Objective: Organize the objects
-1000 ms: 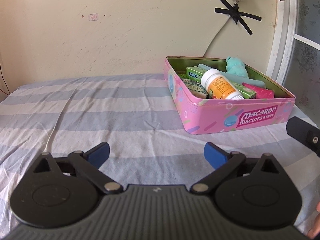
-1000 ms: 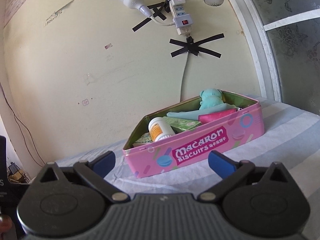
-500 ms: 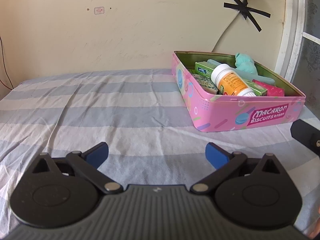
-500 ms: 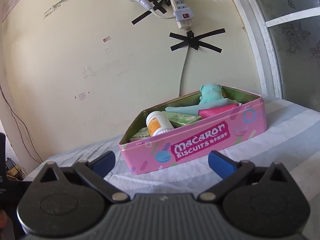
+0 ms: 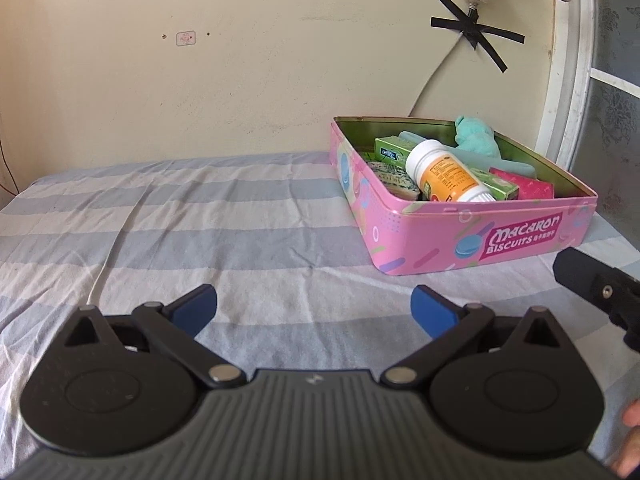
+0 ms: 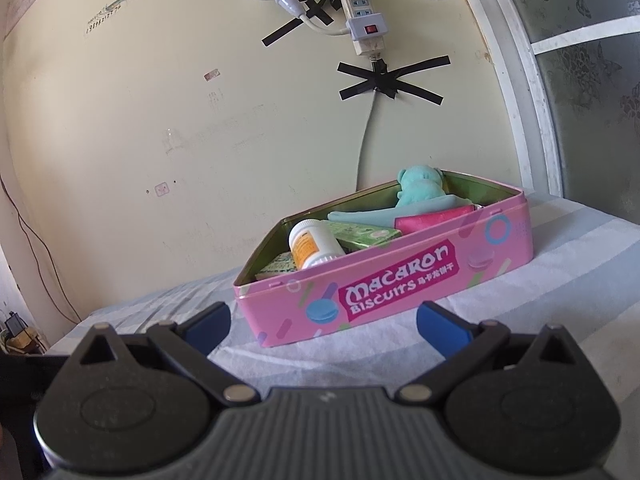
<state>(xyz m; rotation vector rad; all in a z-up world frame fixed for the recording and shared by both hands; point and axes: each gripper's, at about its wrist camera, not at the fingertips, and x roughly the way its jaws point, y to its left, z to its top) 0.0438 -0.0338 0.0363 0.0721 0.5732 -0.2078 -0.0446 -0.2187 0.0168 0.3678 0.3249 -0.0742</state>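
A pink "Macaron Biscuits" tin [image 5: 520, 240] [image 6: 400, 288] sits open on the striped bed sheet near the wall. Inside lie a white bottle with an orange label [image 5: 448, 172] [image 6: 312, 246], green boxes [image 5: 396, 148] [image 6: 366, 236], a teal plush toy [image 5: 476, 136] [image 6: 420, 188] and a pink packet [image 5: 524, 188] [image 6: 432, 220]. My left gripper [image 5: 314, 308] is open over bare sheet, left and short of the tin. The right gripper [image 6: 324, 322] is open, empty, just in front of the tin's long side. Its black body [image 5: 592, 284] shows at the left wrist view's right edge.
The striped sheet [image 5: 200, 216] stretches left of the tin. A power strip [image 6: 362, 16] and its cable are taped to the cream wall above the tin. A white window frame [image 6: 516, 80] stands at the right. A hand [image 5: 630, 432] shows at the lower right corner.
Both grippers have shifted slightly relative to the tin, which sits a little further right in the left wrist view. Both stay open and empty. The tin's contents have not moved.
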